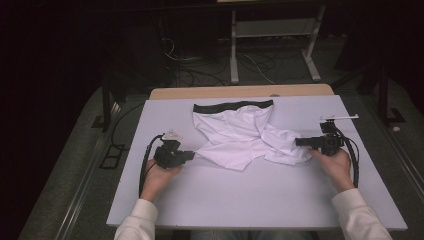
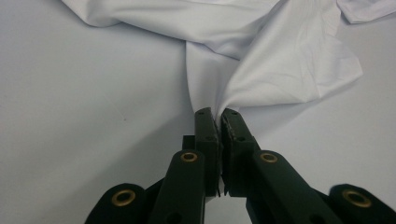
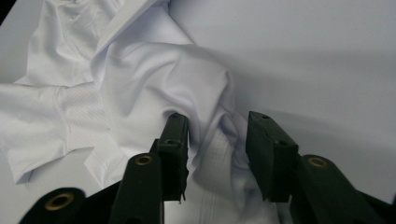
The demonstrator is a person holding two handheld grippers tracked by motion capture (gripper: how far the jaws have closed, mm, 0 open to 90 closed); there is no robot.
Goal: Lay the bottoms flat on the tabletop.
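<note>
One crumpled white fabric garment with a black waistband [image 1: 240, 134] lies mid-table [image 1: 250, 200]. Two grippers: left gripper [image 2: 218, 113] pinches its left corner; right gripper [image 3: 217, 122], jaws spread, straddles a fold at its right edge.

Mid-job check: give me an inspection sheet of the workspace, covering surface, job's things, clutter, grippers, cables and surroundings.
Surface: white table top, with a wooden strip along its far edge.
Job's things: white shorts with a dark waistband, lying crumpled at the middle of the table, waistband on the far side.
Clutter: nothing seen.
Grippers: left gripper shut on a pinched edge of the shorts; right gripper open, its fingers either side of a bunched fold, not yet closed.
Cables: a black cable loops from the left gripper, another from the right gripper; loose cables lie on the floor beyond the table.
Surroundings: dark room, with a white metal frame behind the table.
</note>
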